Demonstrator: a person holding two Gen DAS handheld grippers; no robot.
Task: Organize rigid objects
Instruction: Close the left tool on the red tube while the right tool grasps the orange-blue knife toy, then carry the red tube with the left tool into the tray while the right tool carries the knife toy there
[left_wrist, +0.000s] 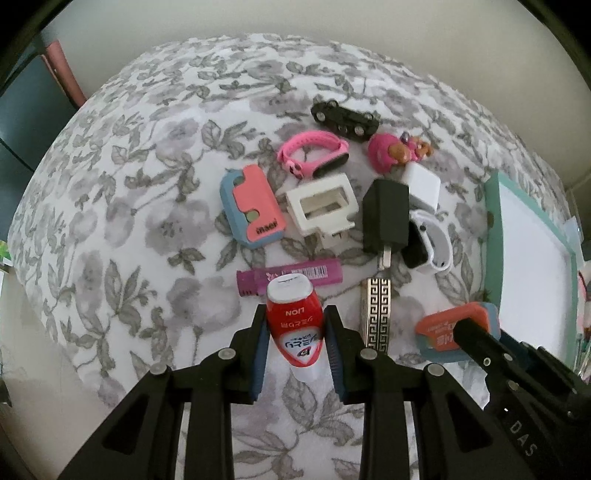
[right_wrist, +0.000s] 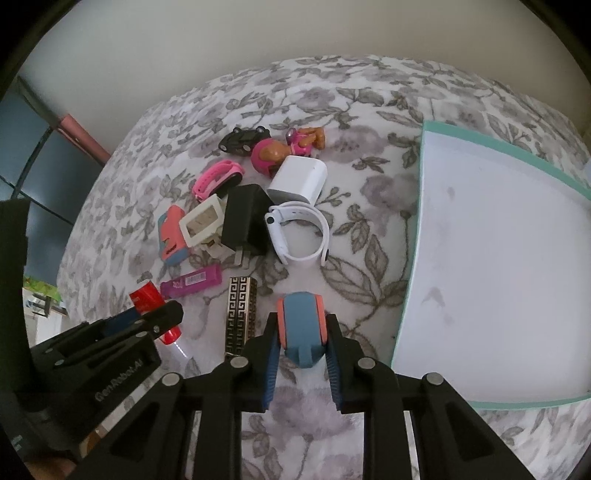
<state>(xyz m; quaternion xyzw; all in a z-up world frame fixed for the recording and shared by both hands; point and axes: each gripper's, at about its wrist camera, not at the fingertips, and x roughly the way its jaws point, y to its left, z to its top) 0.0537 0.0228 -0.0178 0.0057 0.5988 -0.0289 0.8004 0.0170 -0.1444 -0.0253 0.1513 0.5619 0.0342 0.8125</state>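
Observation:
My left gripper is shut on a red and white tube, which lies on the floral cloth; the tube also shows in the right wrist view. My right gripper is shut on a blue and coral case, also seen in the left wrist view. A teal-rimmed white tray lies right of it. The pile beyond holds a black charger, white charger, white watch, pink watch, white frame and second coral case.
A purple tube and a gold-patterned bar lie between the grippers. A black toy car and a pink toy figure sit at the far side. The floral cloth drops off at its left edge.

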